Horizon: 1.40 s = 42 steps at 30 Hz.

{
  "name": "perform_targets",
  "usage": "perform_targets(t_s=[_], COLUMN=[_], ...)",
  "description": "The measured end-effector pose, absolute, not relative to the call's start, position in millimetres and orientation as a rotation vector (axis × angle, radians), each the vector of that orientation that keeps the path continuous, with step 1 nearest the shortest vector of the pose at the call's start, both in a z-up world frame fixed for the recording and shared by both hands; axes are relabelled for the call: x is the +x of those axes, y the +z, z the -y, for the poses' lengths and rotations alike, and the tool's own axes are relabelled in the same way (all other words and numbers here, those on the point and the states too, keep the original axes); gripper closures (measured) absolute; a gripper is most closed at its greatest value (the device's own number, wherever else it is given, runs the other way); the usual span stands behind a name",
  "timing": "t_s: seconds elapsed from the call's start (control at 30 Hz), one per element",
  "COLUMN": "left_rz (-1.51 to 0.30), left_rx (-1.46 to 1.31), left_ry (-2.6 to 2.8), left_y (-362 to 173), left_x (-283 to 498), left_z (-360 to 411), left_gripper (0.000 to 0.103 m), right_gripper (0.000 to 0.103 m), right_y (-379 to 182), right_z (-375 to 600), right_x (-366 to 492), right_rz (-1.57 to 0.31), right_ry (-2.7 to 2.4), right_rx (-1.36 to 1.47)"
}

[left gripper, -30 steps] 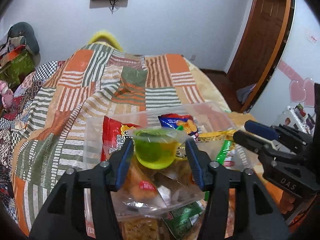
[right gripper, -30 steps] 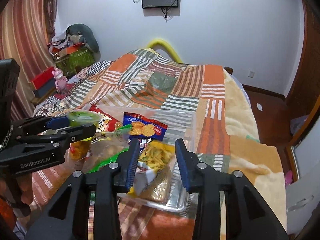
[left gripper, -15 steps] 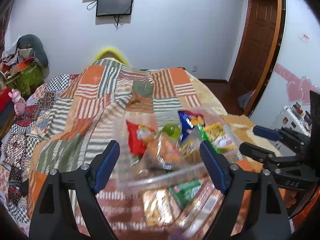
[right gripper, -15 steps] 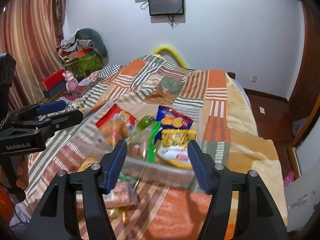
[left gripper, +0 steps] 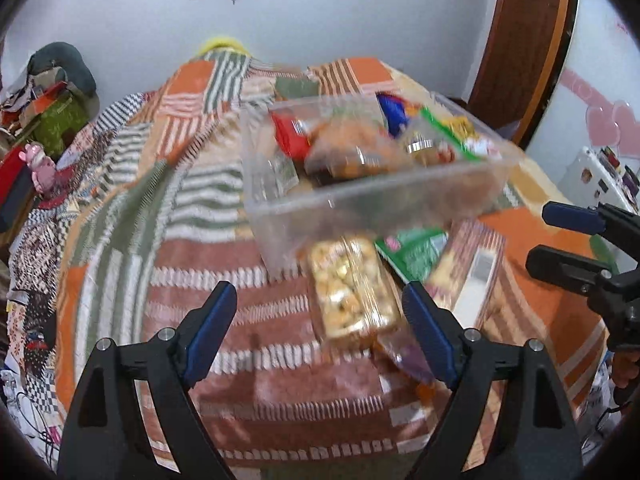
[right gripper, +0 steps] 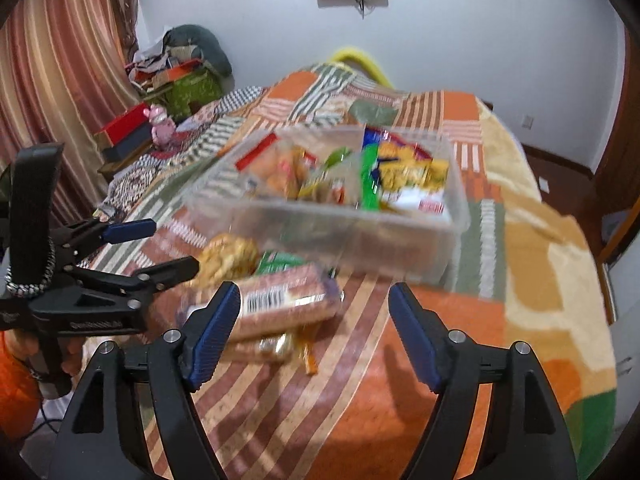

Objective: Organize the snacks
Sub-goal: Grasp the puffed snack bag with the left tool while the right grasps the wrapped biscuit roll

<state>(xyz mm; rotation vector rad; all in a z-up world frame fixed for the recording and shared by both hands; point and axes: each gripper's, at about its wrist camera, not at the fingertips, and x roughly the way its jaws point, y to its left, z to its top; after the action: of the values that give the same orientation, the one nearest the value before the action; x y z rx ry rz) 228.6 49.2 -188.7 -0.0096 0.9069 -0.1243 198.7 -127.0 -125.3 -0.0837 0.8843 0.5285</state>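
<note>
On the bed (left gripper: 132, 208), in the left wrist view, a clear tub (left gripper: 360, 204) of snacks sat at twelve o'clock from the left claw (left gripper: 318, 332). That claw stood wide, with nothing pressed between its pads. A clear pack of nuts (left gripper: 348, 292) lay just below the tub, reaching into the gap between the fingers without touching either pad. A green packet (left gripper: 416, 250) lay at one o'clock beside it, and a wrapped cracker pack (left gripper: 468, 276) lay further right. At three o'clock the right claw (left gripper: 560, 236) showed side-on, its fingers apart.

Over the bed (right gripper: 532, 264) in the right wrist view, the right claw (right gripper: 314, 332) was opening, nothing gripped; its jaws stood wide. The tub (right gripper: 344, 224) sat at twelve o'clock, blurred, with red, green, blue and yellow packets inside. The cracker pack (right gripper: 276, 304) lay at eleven o'clock, close to the left pad; whether it touched I could not tell. The nuts (right gripper: 228, 260) and green packet (right gripper: 280, 262) lay between it and the tub. At nine o'clock the left claw (right gripper: 164, 248) stood apart, empty, held in a hand (right gripper: 60, 356).
</note>
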Motion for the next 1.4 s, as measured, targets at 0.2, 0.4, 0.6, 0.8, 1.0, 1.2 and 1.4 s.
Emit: perform_targets(t_s=[0.2, 0.4, 0.6, 0.8, 1.0, 1.2, 1.4], left_rz=[-0.897, -0.907, -0.882, -0.874, -0.907, -0.926, -0.951], left_rx=[-0.067, -0.059, -0.001, -0.047, -0.103, -0.098, -0.098], left_ry=[-0.185, -0.235, -0.222, -0.151, -0.111, -0.097, -0.138], left_y=[-192, -196, -192, -188, -199, -216, -224], left_x=[218, 213, 201, 210, 233, 246, 249], left_z=[-39, -16, -8, -36, -50, -43, -37], left_gripper=[0.018, 0.017, 0.017, 0.017, 0.017, 0.018, 0.057], right_gripper=[0.029, 0.029, 0.029, 0.03, 0.038, 0.059, 0.06], right_y=[-130, -130, -141, -159, -165, -168, -164], right_z=[132, 135, 124, 120, 141, 155, 152], right_x=[199, 197, 202, 211, 214, 216, 210], right_rz=[-0.924, -0.932, -0.953, -0.98, -1.002, -1.014, -0.991], right_ry=[0.521, 0.512, 0.5, 0.443, 0.415, 0.405, 0.41], right_rx=[-0.052, -0.032, -0.06, -0.102, -0.099, -0.091, -0.101])
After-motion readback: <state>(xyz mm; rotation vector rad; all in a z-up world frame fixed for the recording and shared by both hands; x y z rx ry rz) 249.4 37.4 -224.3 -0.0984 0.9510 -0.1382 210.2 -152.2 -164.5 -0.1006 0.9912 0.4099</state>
